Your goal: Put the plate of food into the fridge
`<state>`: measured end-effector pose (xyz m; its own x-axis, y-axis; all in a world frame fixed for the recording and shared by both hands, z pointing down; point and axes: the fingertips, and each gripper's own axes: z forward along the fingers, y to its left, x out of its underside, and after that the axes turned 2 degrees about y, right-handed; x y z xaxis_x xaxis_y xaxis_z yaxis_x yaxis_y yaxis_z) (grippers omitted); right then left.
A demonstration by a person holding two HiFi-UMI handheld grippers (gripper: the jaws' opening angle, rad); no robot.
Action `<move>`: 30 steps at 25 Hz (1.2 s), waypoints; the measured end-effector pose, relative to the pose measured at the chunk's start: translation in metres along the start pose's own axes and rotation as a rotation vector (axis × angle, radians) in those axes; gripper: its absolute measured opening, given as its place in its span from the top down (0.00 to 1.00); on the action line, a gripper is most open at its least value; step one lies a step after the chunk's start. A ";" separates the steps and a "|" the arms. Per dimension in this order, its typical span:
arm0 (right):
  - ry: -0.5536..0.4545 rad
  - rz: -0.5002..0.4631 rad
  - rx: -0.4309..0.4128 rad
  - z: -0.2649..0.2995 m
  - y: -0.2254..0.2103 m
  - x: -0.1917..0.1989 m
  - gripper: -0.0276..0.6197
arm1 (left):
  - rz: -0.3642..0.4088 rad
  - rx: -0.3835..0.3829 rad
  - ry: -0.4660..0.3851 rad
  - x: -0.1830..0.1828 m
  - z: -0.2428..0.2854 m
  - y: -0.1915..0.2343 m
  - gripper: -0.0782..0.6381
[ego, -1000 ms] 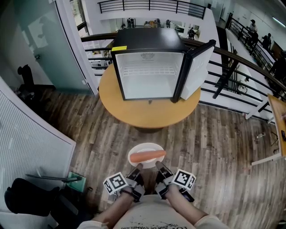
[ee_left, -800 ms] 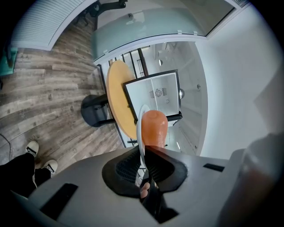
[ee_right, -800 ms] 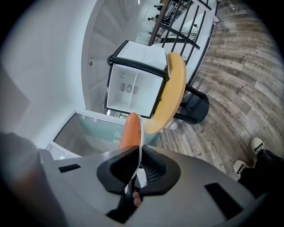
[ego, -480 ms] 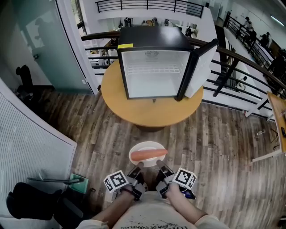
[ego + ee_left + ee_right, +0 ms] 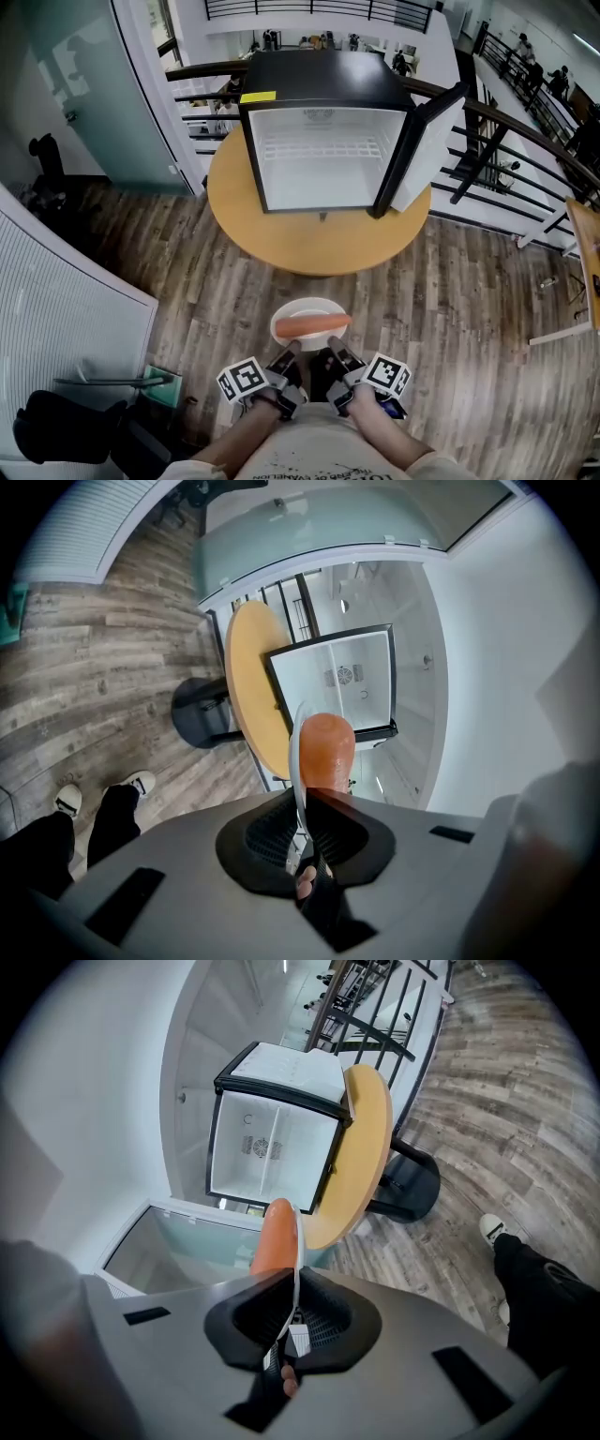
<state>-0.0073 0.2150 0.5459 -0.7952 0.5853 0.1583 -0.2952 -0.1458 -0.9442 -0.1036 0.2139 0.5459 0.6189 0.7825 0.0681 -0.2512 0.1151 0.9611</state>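
A white plate (image 5: 296, 311) with an orange sausage (image 5: 310, 324) on it hangs above the wooden floor, close in front of me. My left gripper (image 5: 291, 349) is shut on the plate's near left rim and my right gripper (image 5: 331, 345) on its near right rim. The plate (image 5: 298, 761) stands edge-on between the left jaws with the sausage (image 5: 324, 752) beyond it. The right gripper view shows the plate's rim (image 5: 297, 1260) pinched the same way, next to the sausage (image 5: 276, 1239). Ahead, a black mini fridge (image 5: 323, 131) stands on a round wooden table (image 5: 309, 234), its door (image 5: 422, 150) swung open to the right.
A glass wall (image 5: 84, 94) stands at the left. A dark railing (image 5: 506, 131) runs behind and to the right of the table. A black chair (image 5: 56, 427) and a green item (image 5: 164, 386) sit at the lower left. Another table edge (image 5: 586, 253) shows at far right.
The fridge and table have grown slightly in view as I draw nearer. Both grippers keep their hold on the plate.
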 end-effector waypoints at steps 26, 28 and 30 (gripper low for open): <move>0.072 0.007 -0.017 0.144 0.026 -0.182 0.90 | -0.006 -0.004 -0.048 -0.136 0.179 -0.055 0.83; 0.060 0.014 -0.010 0.150 0.028 -0.184 0.90 | -0.011 -0.023 -0.031 -0.143 0.181 -0.054 0.83; 0.046 0.018 0.001 0.156 0.029 -0.186 0.90 | -0.022 -0.037 -0.010 -0.149 0.183 -0.053 0.83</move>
<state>0.0495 -0.0228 0.5344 -0.7756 0.6182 0.1275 -0.2815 -0.1581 -0.9464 -0.0461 -0.0209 0.5340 0.6320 0.7733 0.0499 -0.2647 0.1549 0.9518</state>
